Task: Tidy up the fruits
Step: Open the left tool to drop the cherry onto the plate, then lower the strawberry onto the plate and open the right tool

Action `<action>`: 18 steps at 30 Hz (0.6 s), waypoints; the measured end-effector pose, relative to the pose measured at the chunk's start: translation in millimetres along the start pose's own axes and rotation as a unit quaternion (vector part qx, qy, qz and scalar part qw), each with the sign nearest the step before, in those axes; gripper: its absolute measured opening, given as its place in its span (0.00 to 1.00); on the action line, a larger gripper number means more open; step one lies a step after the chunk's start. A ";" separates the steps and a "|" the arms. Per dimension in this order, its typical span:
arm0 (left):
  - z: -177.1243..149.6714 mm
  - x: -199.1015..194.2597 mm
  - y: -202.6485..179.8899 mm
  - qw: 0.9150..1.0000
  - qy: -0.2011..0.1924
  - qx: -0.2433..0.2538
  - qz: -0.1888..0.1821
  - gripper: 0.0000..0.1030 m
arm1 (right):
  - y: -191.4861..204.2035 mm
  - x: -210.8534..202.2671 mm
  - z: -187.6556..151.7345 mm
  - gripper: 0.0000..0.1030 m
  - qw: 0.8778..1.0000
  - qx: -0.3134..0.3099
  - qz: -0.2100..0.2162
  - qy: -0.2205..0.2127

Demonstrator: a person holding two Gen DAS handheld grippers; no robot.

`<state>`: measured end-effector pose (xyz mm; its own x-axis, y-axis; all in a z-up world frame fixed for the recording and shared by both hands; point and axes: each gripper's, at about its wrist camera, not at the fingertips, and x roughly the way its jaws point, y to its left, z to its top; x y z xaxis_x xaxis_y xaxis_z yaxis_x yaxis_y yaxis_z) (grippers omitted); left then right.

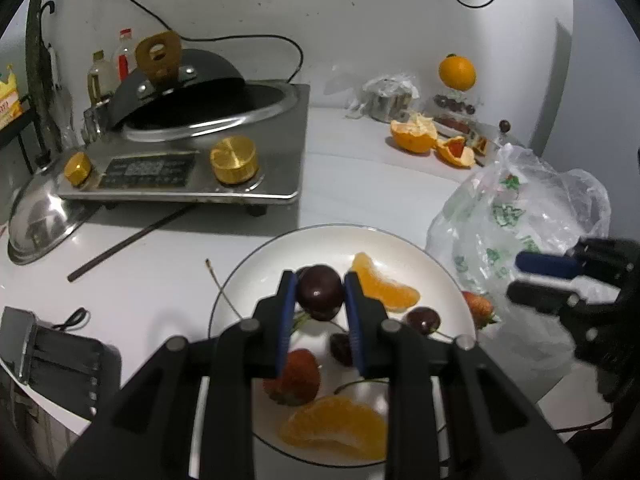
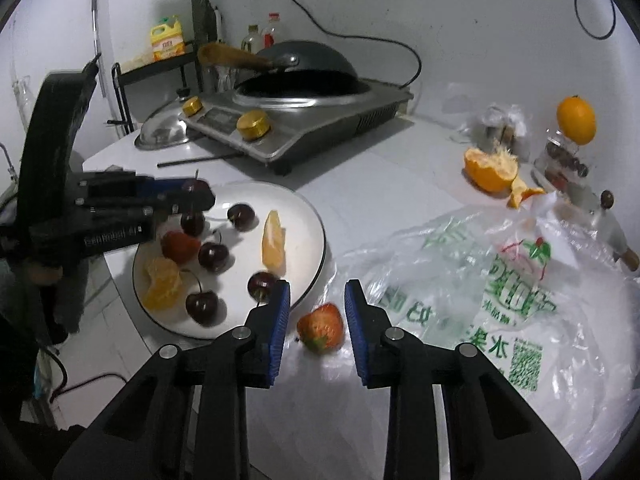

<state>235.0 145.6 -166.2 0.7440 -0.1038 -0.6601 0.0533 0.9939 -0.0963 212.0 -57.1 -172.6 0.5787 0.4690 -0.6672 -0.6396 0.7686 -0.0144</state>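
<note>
A white plate (image 1: 248, 280) holds several dark cherries, two orange segments (image 1: 386, 284) and a strawberry (image 1: 298, 376). My left gripper (image 1: 320, 280) is shut on one dark cherry (image 1: 320, 292) just above the plate's far half; the right wrist view shows that gripper (image 2: 192, 196) from the side over the plate (image 2: 304, 232). A second strawberry (image 2: 322, 326) lies on the counter beside the plate's rim, at the edge of a plastic bag. My right gripper (image 2: 318, 296) straddles it with its jaws open and a gap on each side.
The crumpled plastic bag (image 2: 500, 280) spreads to the right of the plate. Behind stand an induction cooker (image 1: 192, 164) with a wok, a steel lid (image 1: 38, 220) and a dark chopstick (image 1: 128, 240). Orange peel (image 1: 416, 136) and a whole orange (image 1: 457, 72) sit far right.
</note>
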 end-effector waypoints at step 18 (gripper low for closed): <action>0.5 5.9 -7.0 1.000 0.013 -0.019 -0.007 0.56 | -12.0 28.8 -14.5 0.29 0.999 0.016 0.017 0.039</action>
<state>239.4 138.1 -169.1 0.7257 -0.1196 -0.6776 0.0387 0.9903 -0.1334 229.0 -59.2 -202.5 0.5141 0.4609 -0.7234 -0.6413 0.7666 0.0326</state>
